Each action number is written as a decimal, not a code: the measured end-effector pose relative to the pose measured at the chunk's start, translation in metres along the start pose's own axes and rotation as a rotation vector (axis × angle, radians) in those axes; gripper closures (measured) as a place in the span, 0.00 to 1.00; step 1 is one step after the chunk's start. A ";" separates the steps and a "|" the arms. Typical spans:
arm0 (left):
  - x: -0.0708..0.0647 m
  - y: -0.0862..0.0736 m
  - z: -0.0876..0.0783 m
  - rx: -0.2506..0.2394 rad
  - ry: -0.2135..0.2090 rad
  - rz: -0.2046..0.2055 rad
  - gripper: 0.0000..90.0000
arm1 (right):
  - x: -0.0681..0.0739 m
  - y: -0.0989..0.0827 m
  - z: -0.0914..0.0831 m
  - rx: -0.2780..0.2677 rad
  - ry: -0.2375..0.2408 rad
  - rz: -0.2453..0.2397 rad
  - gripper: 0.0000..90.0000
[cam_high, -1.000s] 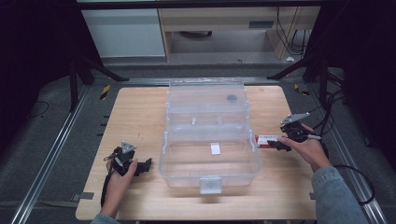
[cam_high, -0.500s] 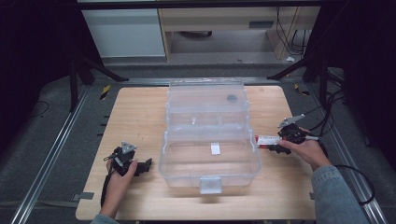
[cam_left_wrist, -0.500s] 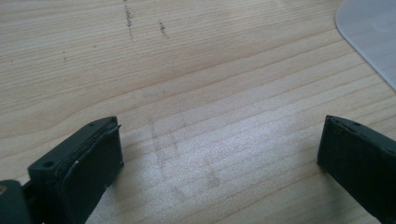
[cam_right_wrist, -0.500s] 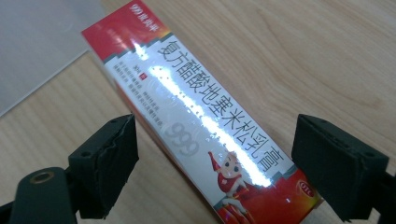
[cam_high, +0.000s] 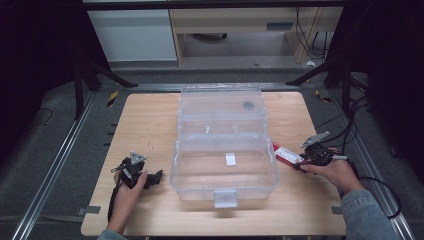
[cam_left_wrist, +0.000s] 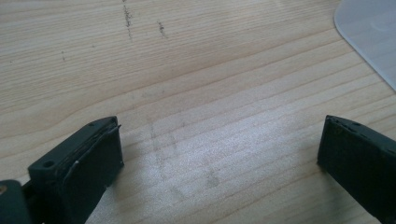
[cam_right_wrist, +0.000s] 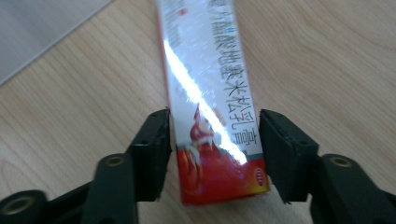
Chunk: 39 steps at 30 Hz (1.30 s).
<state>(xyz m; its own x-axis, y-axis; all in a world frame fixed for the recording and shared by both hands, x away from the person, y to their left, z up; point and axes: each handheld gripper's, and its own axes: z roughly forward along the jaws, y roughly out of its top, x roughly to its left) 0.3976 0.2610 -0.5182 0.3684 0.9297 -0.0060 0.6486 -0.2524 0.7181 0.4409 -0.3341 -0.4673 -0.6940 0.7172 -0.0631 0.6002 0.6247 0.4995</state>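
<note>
Nearest the person, the left gripper (cam_high: 159, 176) rests on the wooden table (cam_high: 150, 120) to the left of the clear plastic box (cam_high: 225, 165). In the left gripper view its jaws stand spread wide over bare wood, nothing between them, with a corner of the box at the upper right edge.

Right gripper (cam_high: 299, 162) sits right of the box, held in the right hand (cam_high: 337, 172). Its jaws have just been closing. In the right gripper view the red-and-silver carton (cam_right_wrist: 212, 107) lies flat on the table between the pads; both pads sit against its long sides, so the carton is pinched near its red end.

In the high view the carton (cam_high: 286, 154) lies just beside the box's right wall, pointing toward it.

Farther off, the box's open lid (cam_high: 222, 107) lies flat toward the far table edge.
</note>
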 end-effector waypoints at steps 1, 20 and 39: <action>0.000 0.000 0.000 0.000 0.000 -0.001 0.00 | 0.000 -0.002 -0.001 0.000 -0.007 0.020 0.55; 0.000 0.000 0.000 0.000 -0.001 0.000 0.00 | 0.013 -0.007 -0.013 0.073 -0.070 0.151 0.45; 0.000 0.000 0.000 0.000 -0.001 0.001 0.00 | 0.007 0.004 -0.008 0.227 -0.025 0.129 0.53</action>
<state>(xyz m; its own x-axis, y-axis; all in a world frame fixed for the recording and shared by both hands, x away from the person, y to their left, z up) 0.3974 0.2609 -0.5182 0.3696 0.9292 -0.0063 0.6484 -0.2531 0.7180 0.4356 -0.3288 -0.4589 -0.5976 0.8011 -0.0341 0.7589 0.5788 0.2984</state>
